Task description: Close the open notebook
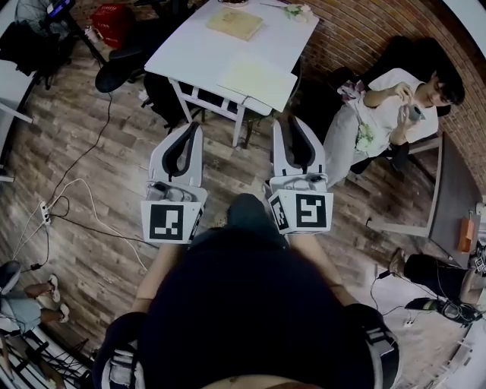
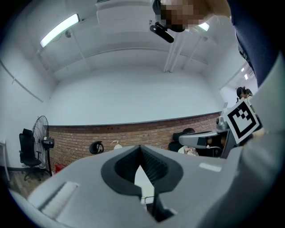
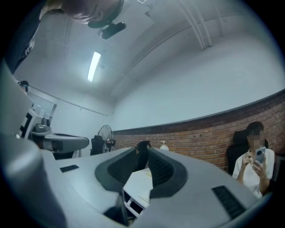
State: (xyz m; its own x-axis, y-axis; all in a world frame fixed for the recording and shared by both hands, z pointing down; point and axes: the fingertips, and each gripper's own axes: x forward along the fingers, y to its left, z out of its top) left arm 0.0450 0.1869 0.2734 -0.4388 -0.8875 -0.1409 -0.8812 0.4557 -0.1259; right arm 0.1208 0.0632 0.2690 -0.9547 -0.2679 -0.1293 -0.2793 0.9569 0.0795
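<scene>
A pale yellow open notebook (image 1: 257, 78) lies flat on the near right corner of the white table (image 1: 190, 53), well ahead of both grippers. Above the wooden floor, short of the table, my left gripper (image 1: 191, 125) has its fingertips together and nothing between them. In the left gripper view those tips (image 2: 140, 147) meet over a sliver of table. My right gripper (image 1: 291, 120) is held level beside it. Its jaws (image 3: 143, 149) stand slightly apart, empty, framing the table edge (image 3: 133, 185) and a bit of the notebook (image 3: 147, 173).
A tan book (image 1: 235, 23) and a small flower bunch (image 1: 298, 11) lie at the table's far side. A seated person (image 1: 387, 106) with a phone is right of the table. Cables (image 1: 68, 205) trail over the floor on the left, near a black chair (image 1: 121, 68).
</scene>
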